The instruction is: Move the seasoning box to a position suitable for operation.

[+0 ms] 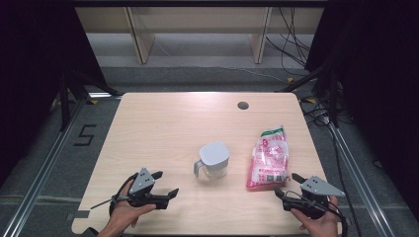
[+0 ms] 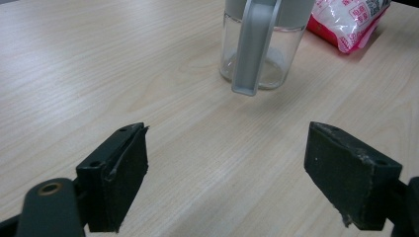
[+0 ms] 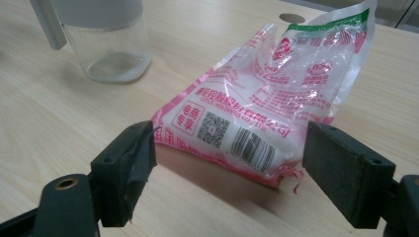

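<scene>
Resting near the front edge of the table (image 1: 163, 118), the left gripper (image 1: 165, 185) sits in the person's left hand (image 1: 123, 212) with its jaws spread wide and nothing between them. From the left gripper view, those jaws point toward the glass pitcher (image 2: 262, 44), whose grey handle (image 2: 252, 54) faces the gripper; the pitcher stands upright and well apart from the jaws, with bare wood between.

At the near right of the table, the right gripper (image 1: 288, 185) is held in the person's right hand (image 1: 321, 222), also released and holding nothing. Its jaws point at the near end of the pink-and-white plastic bag (image 1: 269, 158). In the right gripper view the bag (image 3: 257, 113) lies flat on the table just beyond the jaw tips, its barcode and square code facing the camera, its green-striped top at the far end; whether the jaw tips touch it cannot be told.

In the high view, the pitcher (image 1: 214, 162) sits near the middle of the table with a pale grey lid (image 1: 214, 153) on top, and the bag lies just right of it, apart from it. A small round hole (image 1: 242, 105) shows in the far part of the table.
</scene>
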Demonstrator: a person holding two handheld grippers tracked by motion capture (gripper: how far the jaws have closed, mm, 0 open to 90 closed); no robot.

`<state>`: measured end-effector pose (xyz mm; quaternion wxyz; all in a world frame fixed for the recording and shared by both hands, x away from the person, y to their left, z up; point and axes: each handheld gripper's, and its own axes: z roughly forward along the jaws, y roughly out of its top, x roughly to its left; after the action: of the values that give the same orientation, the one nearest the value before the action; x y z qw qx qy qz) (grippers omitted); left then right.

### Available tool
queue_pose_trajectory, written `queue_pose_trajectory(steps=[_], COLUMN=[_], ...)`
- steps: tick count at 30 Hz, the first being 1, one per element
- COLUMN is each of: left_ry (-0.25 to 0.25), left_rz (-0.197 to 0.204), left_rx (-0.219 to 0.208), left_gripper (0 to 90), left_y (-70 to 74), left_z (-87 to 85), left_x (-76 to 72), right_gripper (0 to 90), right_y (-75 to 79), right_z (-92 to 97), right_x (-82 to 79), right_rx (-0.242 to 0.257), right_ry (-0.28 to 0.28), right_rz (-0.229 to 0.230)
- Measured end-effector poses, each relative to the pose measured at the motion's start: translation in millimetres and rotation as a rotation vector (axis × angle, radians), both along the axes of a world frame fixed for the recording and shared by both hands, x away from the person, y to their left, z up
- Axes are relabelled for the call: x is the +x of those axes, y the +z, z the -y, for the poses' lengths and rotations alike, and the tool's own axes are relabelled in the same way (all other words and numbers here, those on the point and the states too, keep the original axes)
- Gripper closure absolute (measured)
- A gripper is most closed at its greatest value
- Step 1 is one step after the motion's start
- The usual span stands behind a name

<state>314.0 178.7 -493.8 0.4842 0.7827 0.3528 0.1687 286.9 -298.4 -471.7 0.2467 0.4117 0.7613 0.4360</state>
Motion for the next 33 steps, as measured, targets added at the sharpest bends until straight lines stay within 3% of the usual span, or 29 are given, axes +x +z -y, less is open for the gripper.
queue_pose_trajectory(steps=[4,9,10,15,19,25,26,29,33], left_ry=[-0.017,0.003,0.000,-0.017,-0.025,-0.040,-0.054,-0.057,-0.062], left_rz=[0.021,0.006,-0.004,0.012,0.029,0.048,0.055,0.053,0.083], left_rx=[0.023,0.009,-0.018,-0.006,0.000,0.018,0.025,0.008,0.017], left_gripper=[16.7,17.2,17.6,20.3,27.8,28.7,29.6,32.5,36.7], left_y=[1.1,1.4,1.9,4.4,4.5,3.5,3.1,2.9,4.1], left_z=[-1.4,1.0,2.8,8.5,19.4,40.0,46.2,52.0,64.7], left_x=[0.2,-0.8,-0.7,2.1,10.0,19.4,21.0,21.1,27.1], right_gripper=[21.5,21.5,21.5,21.5,21.4,21.4,21.3,21.4,21.3], right_y=[0.2,-0.2,-0.1,-0.5,-0.4,-0.6,-0.9,-1.5,-1.4], right_z=[-0.1,-0.4,-0.4,-0.6,-0.9,0.1,1.3,-1.9,-1.5], right_x=[0.2,0.6,0.6,0.8,0.9,1.7,2.7,0.3,1.5], right_rx=[0.003,0.004,0.004,0.002,0.002,-0.001,-0.021,0.012,-0.002], right_ry=[0.001,0.005,0.005,0.003,0.001,0.004,0.005,-0.006,0.004], right_rz=[-0.001,-0.007,-0.005,-0.004,-0.014,0.000,0.013,-0.024,-0.014])
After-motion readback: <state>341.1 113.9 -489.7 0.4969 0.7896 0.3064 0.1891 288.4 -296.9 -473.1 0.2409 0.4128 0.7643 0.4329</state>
